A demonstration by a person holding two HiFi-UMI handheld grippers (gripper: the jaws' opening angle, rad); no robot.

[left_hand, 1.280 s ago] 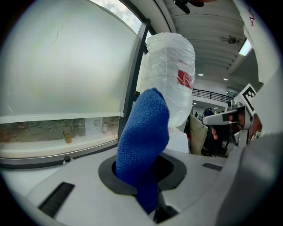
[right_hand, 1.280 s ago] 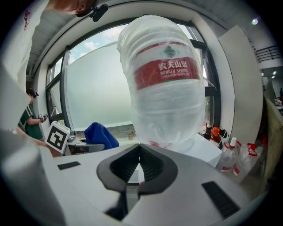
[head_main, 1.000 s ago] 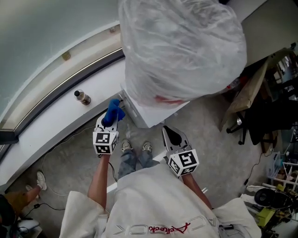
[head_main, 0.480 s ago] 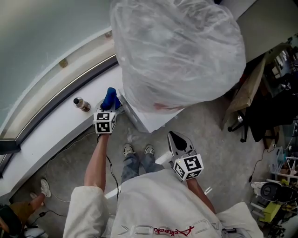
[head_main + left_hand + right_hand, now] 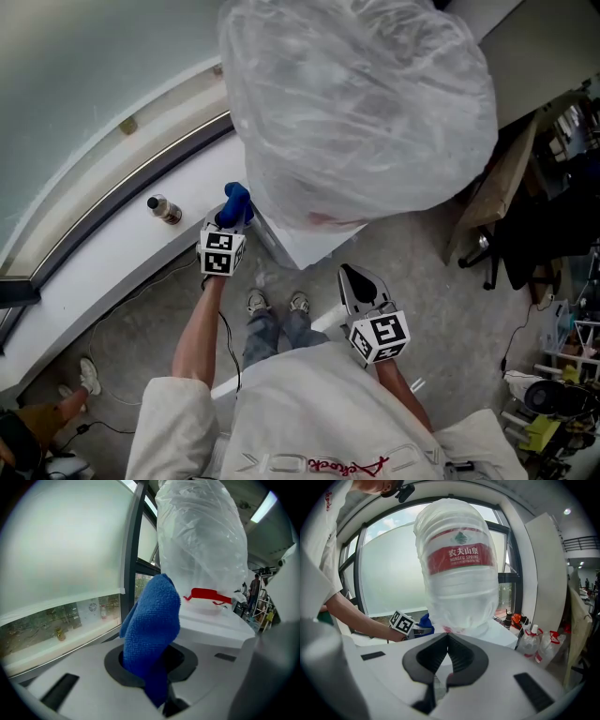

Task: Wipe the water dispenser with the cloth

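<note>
The left gripper [image 5: 154, 667] has its jaws pinched tight on the lower end of the blue cloth [image 5: 152, 630]. The right gripper [image 5: 447, 660] has its jaws closed tip to tip with nothing between them. Over the last second the left gripper [image 5: 230, 225] has gone forward from near the person's feet to the left front corner of the water dispenser [image 5: 300, 239], then edged slightly right toward it. The right gripper [image 5: 354, 281] has barely shifted. I judge that wiping is about to start along that edge. The cloth [image 5: 234, 202] lies just beside the corner, though contact cannot be told. Its long axis runs along the jaws, with the free end pointing away from the person, toward the window ledge [image 5: 112, 253] and the bagged bottle [image 5: 356, 103] above.
</note>
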